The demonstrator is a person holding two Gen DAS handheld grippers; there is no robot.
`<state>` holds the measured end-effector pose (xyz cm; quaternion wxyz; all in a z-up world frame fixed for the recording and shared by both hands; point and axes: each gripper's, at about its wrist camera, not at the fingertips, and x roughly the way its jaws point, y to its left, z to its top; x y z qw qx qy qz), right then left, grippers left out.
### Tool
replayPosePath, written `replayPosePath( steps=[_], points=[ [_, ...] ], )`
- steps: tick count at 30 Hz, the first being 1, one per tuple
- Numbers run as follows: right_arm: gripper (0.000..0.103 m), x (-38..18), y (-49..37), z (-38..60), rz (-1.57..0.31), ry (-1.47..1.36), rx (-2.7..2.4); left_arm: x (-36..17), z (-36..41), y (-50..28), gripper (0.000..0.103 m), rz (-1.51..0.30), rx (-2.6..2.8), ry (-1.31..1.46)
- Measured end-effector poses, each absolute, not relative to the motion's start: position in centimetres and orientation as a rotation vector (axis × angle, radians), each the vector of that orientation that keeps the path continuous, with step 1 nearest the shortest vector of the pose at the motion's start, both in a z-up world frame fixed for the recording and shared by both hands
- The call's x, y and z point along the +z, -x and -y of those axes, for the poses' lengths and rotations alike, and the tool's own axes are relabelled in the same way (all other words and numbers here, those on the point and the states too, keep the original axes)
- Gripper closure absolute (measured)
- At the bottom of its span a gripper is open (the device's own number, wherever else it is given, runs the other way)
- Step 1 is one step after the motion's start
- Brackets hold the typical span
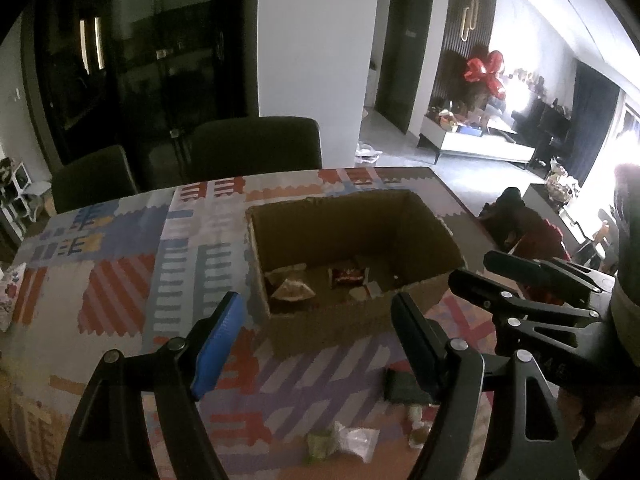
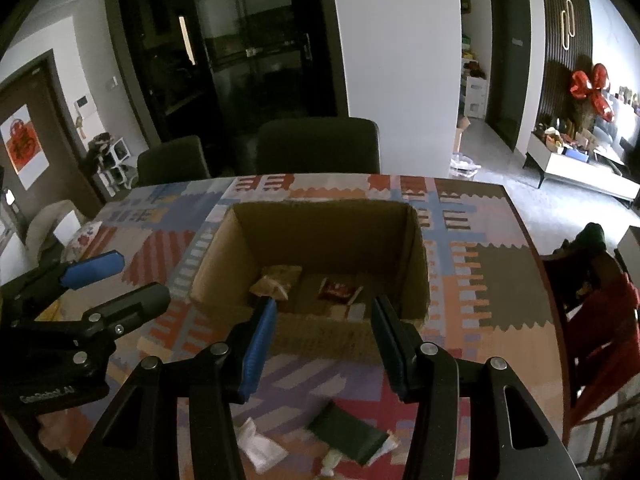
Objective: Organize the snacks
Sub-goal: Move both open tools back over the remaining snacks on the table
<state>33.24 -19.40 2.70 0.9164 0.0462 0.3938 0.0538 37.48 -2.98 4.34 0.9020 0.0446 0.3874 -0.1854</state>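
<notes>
An open cardboard box [image 2: 320, 320] sits mid-table on a patchwork tablecloth [image 1: 120, 280], at about twelve o'clock from both handheld grippers. Inside, on its floor, lie a tan crinkled snack bag [image 2: 276, 282] toward ten o'clock and a red snack packet [image 2: 338, 290] near the centre.

The left gripper [image 1: 316, 344] hovers short of the box's near wall, its jaws well apart with nothing between them. The right gripper [image 2: 324, 340] hangs beside it, jaws moderately apart, also empty.

Loose snacks remain on the cloth nearer the person: a dark green packet [image 2: 348, 432], a white wrapper [image 2: 260, 446], and in the left view a pale green pouch [image 1: 320, 446]. A few small items beside them are too blurred to name.

Sorting looks partly done. Risks, as a judgement: the two grippers sit close together and could collide when reaching down toward six o'clock; flat, slippery wrappers may slide away from closing pads; a low approach could nudge the light box across the cloth.
</notes>
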Motion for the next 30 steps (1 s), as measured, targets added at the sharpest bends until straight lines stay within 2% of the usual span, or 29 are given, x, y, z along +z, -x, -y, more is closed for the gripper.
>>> replayPosePath(
  steps=[7, 30],
  points=[
    [0.053, 1.3, -30.8, 18.5, -0.851, -0.095, 0.125, 3.1, 2.4, -35.1, 0.027, -0.822, -0.404, -0.088],
    [0.053, -7.8, -25.2, 17.9, -1.066, -0.144, 0.054, -6.1, 1.9, -30.3, 0.027, -0.974, -0.503, -0.194]
  ],
)
